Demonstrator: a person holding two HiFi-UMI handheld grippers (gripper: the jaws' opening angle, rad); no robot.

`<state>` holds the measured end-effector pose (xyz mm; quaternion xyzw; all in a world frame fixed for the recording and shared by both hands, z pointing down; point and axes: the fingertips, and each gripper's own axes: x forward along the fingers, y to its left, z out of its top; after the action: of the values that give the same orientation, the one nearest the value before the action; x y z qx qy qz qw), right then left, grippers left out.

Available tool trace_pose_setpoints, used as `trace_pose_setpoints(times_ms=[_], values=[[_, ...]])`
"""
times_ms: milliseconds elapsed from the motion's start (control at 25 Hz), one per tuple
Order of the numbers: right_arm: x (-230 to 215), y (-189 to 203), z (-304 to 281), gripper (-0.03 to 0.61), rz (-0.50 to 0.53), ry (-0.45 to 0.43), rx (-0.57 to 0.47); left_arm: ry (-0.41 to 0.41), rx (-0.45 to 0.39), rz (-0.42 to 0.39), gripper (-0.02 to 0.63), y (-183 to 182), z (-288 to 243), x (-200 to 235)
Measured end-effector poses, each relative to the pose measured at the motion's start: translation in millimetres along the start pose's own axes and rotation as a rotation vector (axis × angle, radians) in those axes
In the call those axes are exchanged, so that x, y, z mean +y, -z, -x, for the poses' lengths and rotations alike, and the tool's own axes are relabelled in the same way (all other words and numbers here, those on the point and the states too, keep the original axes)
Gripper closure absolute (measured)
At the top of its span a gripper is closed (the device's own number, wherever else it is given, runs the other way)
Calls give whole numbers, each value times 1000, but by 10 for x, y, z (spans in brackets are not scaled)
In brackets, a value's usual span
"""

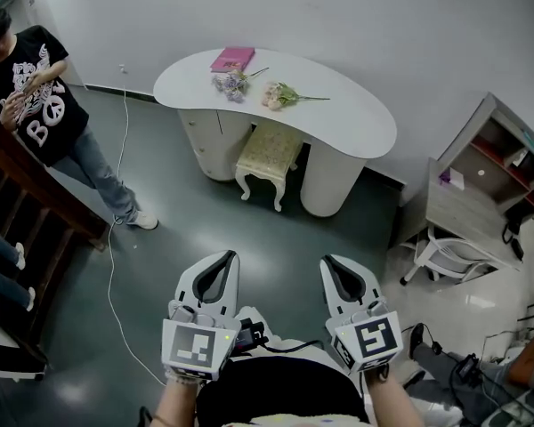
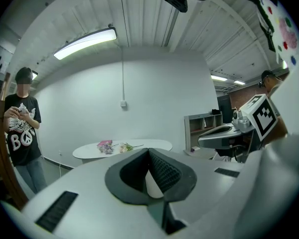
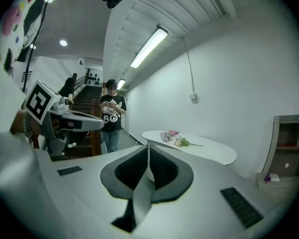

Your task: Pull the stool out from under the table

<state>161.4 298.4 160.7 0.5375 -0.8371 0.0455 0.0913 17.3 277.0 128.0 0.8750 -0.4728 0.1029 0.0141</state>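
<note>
The left gripper (image 1: 219, 269) and right gripper (image 1: 340, 272) hover close in, jaws together on nothing. The stool (image 1: 269, 152) stands well ahead, half under the surface (image 1: 360, 118) — step closer, open a gripper, clamp the seat's near rim, then draw it straight back.

stool (image 1: 268, 156) tucked under table (image 1: 356, 123); flowers (image 1: 280, 95) and book (image 1: 233, 59) on top

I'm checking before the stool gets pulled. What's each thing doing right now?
Stool: upright, partly tucked under the table.
Pink book: closed, flat on the table.
Purple flowers: lying on the table.
Pink flowers: lying on the table.
Left hand-held gripper: shut, empty.
Right hand-held gripper: shut, empty.
</note>
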Motion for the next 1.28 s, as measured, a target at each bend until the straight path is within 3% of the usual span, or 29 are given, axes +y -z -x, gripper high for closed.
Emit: trace_pose_setpoints(times_ms=[240, 520, 1280], values=[[-69, 26, -94, 538, 15, 16, 8, 17, 2, -27, 597, 67, -121, 74], [-201, 41, -391, 538, -1, 55, 32, 38, -1, 9, 597, 23, -444, 317], [-390, -209, -1916, 538, -22, 150, 95, 172, 42, -2, 597, 50, -1633, 1522]])
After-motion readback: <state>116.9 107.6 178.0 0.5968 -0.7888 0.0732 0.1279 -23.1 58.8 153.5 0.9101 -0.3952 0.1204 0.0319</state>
